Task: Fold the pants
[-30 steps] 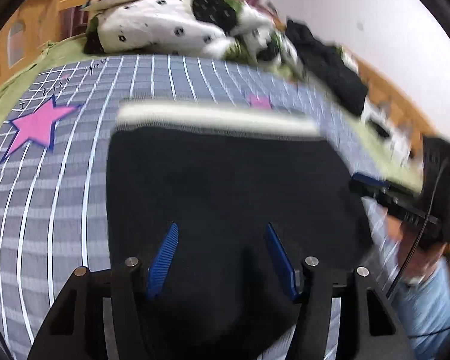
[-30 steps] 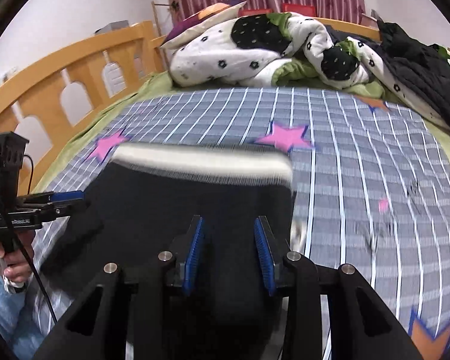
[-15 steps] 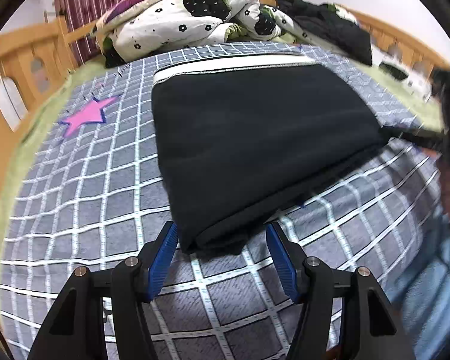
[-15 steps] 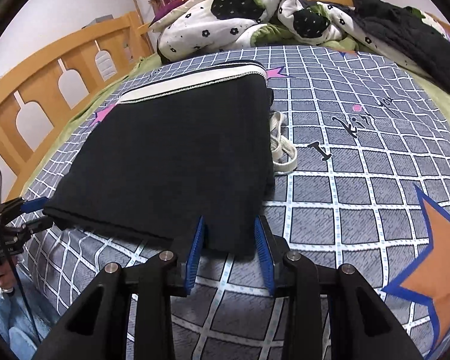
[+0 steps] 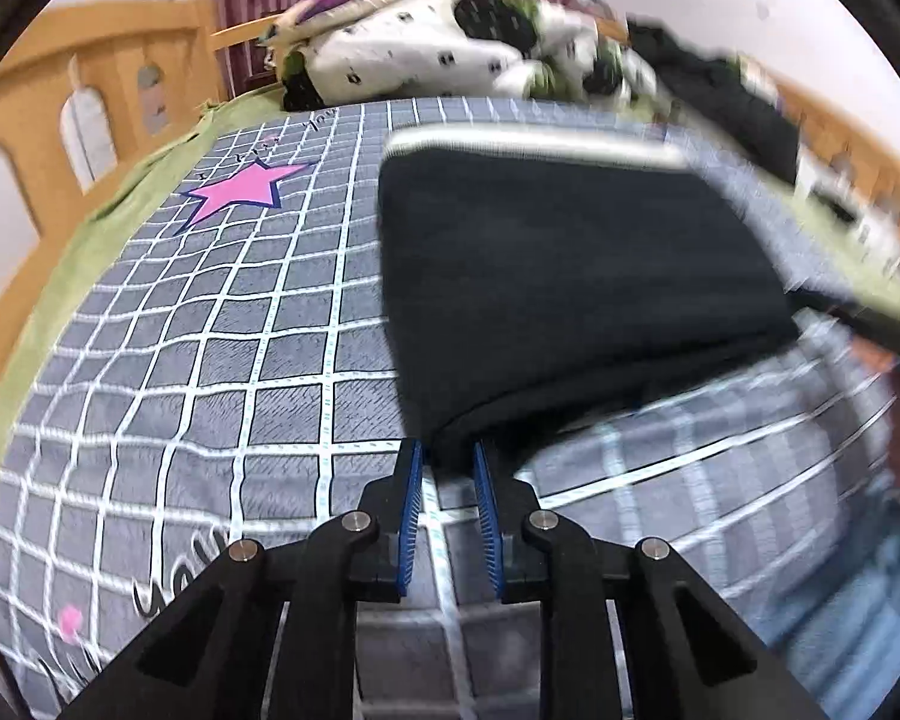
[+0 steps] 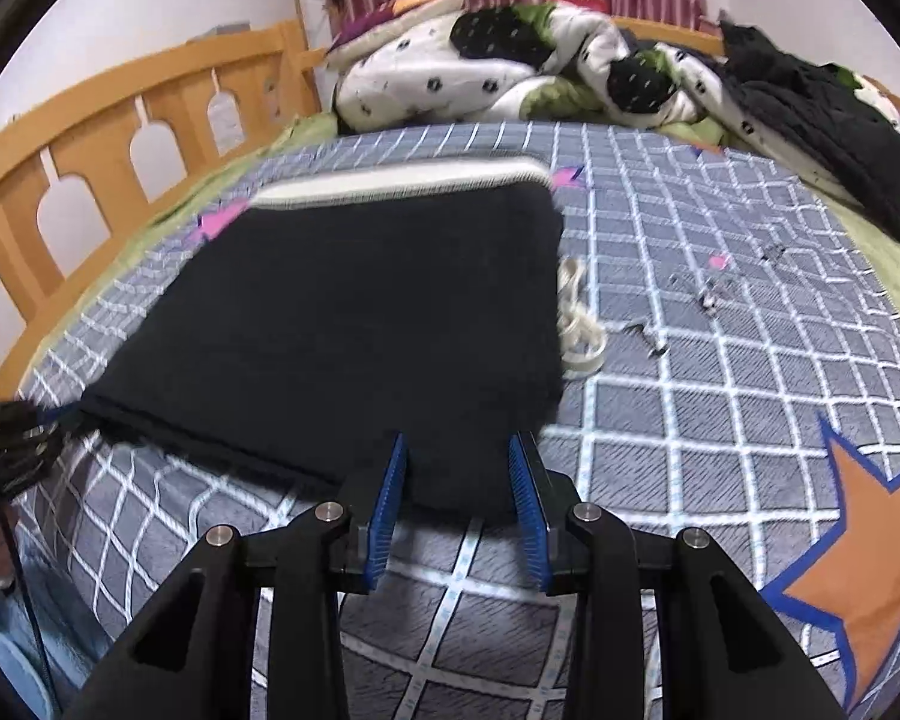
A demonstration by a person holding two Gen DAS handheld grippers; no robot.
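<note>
The black pants (image 5: 570, 276) lie folded into a flat rectangle on the grey checked bedspread (image 5: 222, 360), the white waistband (image 5: 534, 147) at the far end. My left gripper (image 5: 447, 456) is shut on their near left corner. In the right wrist view the pants (image 6: 354, 324) fill the middle, and my right gripper (image 6: 459, 462) is open, its blue pads on either side of the near right edge. A white drawstring (image 6: 579, 324) sticks out at the pants' right side.
A crumpled spotted duvet (image 6: 510, 72) and pillows lie at the head of the bed. Dark clothes (image 6: 822, 120) are piled at the far right. A wooden bed rail (image 6: 108, 144) runs along the left side. The left gripper shows at the right wrist view's left edge (image 6: 12, 444).
The left gripper has closed from wide open onto the near left corner of the pants. The right gripper has stayed open at the near right edge and moved little.
</note>
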